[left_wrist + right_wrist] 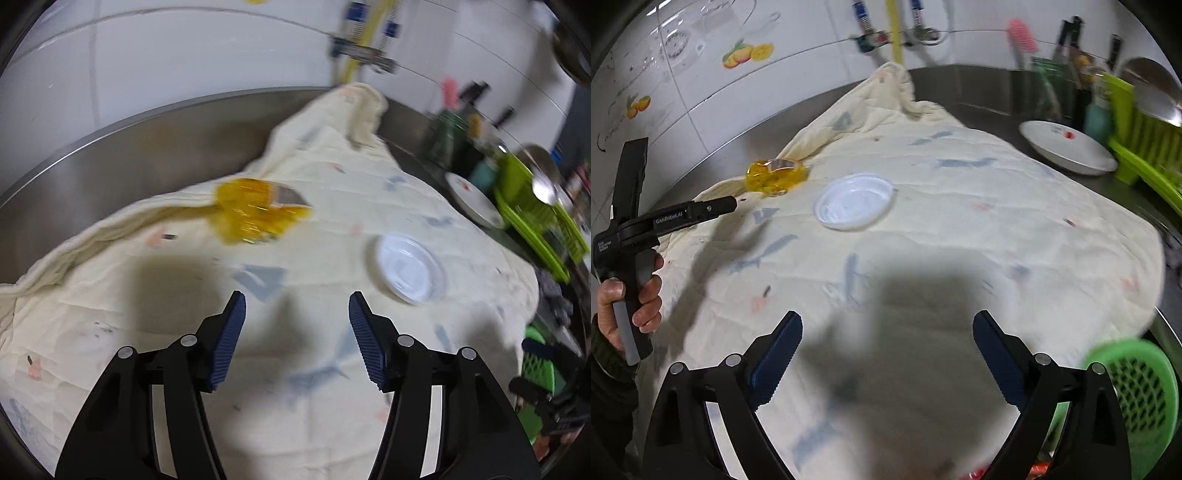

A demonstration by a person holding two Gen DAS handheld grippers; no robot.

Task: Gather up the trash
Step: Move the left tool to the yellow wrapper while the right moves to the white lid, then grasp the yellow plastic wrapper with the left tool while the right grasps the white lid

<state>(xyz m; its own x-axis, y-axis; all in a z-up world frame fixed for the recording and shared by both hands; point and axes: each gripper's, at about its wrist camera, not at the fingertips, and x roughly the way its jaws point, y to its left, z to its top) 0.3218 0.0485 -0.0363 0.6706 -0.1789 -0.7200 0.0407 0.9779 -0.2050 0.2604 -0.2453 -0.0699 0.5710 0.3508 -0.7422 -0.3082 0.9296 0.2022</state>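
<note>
A crumpled yellow plastic wrapper [255,216] lies on a cream patterned cloth [332,177] near its far left edge. A round white plastic lid [410,269] rests on the cloth to the wrapper's right. My left gripper [297,299] hovers open over the cloth, short of both, with nothing between its blue pads. The right wrist view shows the wrapper [775,177] and the lid [855,201] further off. My right gripper [888,317] is wide open and empty above the cloth [997,221]. A hand holds the left gripper [731,203] at the left, pointing toward the wrapper.
The cloth covers a steel counter [147,162] against a tiled wall. A white plate [1067,147], a green dish rack [1145,147] and utensils stand at the far right. A green perforated basket [1137,398] sits off the cloth's near right corner.
</note>
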